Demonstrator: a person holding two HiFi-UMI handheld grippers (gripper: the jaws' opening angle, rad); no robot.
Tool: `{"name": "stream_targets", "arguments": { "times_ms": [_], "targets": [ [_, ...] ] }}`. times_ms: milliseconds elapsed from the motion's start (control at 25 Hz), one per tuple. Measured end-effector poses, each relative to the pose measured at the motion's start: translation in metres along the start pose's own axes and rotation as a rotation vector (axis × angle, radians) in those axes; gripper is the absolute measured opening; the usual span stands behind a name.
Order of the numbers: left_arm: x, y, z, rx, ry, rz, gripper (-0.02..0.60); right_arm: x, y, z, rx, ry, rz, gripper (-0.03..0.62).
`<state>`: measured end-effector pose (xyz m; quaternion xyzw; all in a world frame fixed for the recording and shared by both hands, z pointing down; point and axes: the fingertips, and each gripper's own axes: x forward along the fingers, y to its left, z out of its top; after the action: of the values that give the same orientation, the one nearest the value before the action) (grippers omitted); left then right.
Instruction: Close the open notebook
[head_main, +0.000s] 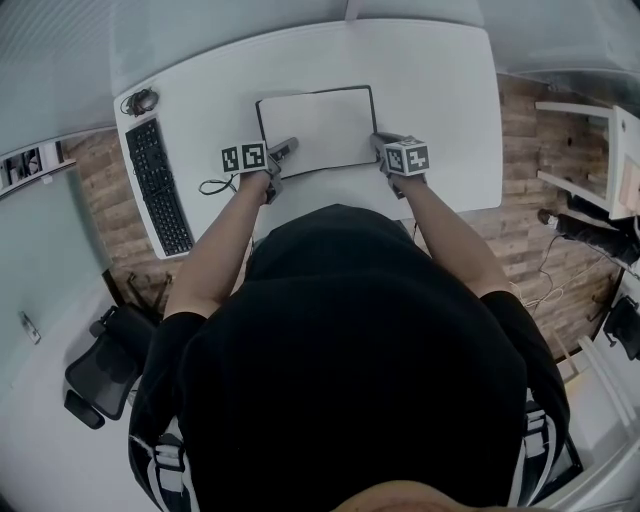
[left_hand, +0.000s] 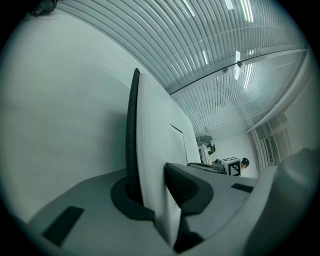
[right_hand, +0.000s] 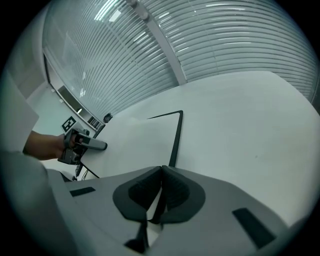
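The open notebook (head_main: 318, 130) lies widthwise on the counter (head_main: 440, 90), the left tongs (head_main: 284, 149) clamping its left page stack and the right tongs (head_main: 381, 142) pinched shut on its right edge.

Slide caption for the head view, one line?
Left gripper and right gripper clamp opposite side edges of an open black-covered white-paged notebook on a white desk.

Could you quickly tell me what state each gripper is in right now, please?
Left gripper: closed on the notebook, left edge.
Right gripper: closed on the notebook, right edge.
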<state>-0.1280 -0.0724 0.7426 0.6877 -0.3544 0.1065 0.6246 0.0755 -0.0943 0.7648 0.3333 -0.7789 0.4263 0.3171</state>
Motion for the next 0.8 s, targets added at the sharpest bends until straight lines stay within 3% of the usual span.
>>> {"name": "stream_targets", "arguments": {
  "times_ms": [440, 800],
  "targets": [
    [-0.006, -0.005, 0.001, 0.035, 0.004, 0.001, 0.093, 0.000, 0.000, -0.002, 0.019, 0.006, 0.038, 0.037],
    [-0.019, -0.015, 0.006, 0.046, -0.017, -0.010, 0.150, -0.002, -0.004, -0.002, 0.084, -0.019, 0.066, 0.035]
  ]
}}
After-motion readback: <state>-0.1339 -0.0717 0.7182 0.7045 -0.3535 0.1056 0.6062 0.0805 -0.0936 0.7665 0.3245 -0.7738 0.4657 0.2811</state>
